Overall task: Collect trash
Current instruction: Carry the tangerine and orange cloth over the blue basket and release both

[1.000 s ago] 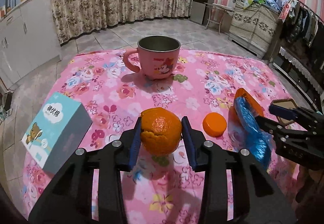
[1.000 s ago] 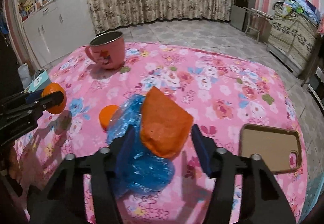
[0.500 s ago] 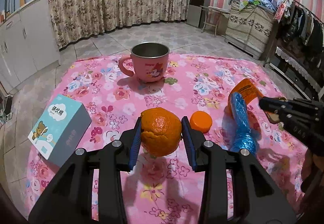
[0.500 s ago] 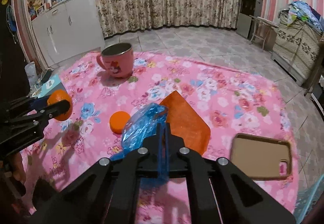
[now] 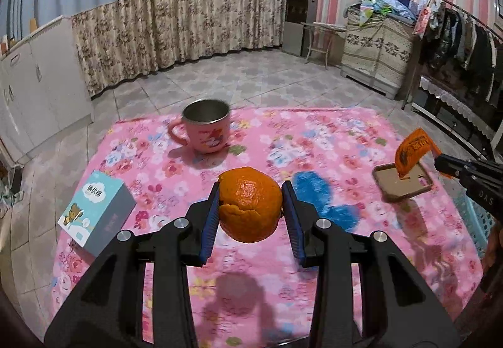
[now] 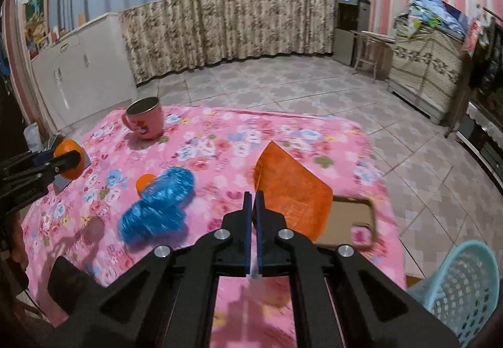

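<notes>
My left gripper is shut on an orange peel ball and holds it above the pink floral tablecloth. My right gripper is shut on an orange snack wrapper, lifted off the table; it also shows in the left wrist view. A crumpled blue plastic bag lies on the cloth, with a small orange cap beside it. A light blue basket stands on the floor at the table's right corner.
A pink mug stands at the far side of the table. A blue tissue box lies at the left edge. A brown phone case lies near the right edge. Cabinets and curtains lie beyond.
Both grippers rose and pulled back from the table. The right gripper lifted the orange wrapper away from the blue bag, which stayed on the cloth.
</notes>
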{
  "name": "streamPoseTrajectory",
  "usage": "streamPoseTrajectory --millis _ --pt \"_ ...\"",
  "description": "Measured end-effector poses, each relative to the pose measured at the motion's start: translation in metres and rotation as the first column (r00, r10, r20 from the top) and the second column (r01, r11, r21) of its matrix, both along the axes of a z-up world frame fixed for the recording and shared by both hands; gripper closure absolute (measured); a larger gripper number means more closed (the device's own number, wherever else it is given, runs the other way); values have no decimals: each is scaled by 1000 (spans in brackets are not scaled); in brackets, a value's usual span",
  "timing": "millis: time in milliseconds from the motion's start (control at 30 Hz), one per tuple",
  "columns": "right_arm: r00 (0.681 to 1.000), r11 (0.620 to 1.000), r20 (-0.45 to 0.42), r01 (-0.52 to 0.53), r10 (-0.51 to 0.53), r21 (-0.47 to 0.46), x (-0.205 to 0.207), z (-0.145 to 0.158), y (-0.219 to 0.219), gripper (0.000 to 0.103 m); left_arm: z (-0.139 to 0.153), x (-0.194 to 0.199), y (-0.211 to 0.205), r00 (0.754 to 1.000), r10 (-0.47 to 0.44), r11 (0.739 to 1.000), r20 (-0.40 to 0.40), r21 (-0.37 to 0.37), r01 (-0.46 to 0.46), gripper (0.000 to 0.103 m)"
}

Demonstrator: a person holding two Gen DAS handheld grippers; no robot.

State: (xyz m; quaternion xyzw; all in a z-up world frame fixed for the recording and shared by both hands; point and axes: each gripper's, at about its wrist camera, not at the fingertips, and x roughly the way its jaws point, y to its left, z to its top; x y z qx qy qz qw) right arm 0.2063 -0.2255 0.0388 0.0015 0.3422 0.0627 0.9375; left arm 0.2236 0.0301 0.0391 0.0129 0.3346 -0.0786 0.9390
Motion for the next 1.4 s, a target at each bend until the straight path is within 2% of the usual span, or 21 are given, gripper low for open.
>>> streamPoseTrajectory --millis 200,333,700,1000,1400 --pt "996 997 25 82 -82 12 -35 9 -50 101 16 -11 -46 998 -52 999 37 4 52 66" --pt "987 988 52 153 -153 21 -65 16 -91 100 25 -17 -86 993 -108 994 56 -20 109 66" --pt "948 950 58 314 -313 1 -125 18 -181 101 27 -34 -200 966 -250 966 70 -58 254 66" --pt "916 917 39 399 -399 8 -154 1 -232 101 19 -57 -290 921 -382 922 83 -31 385 66" --pt "891 891 12 454 -454 26 -171 -21 -274 101 -16 -71 -390 844 -534 844 55 -27 536 66"
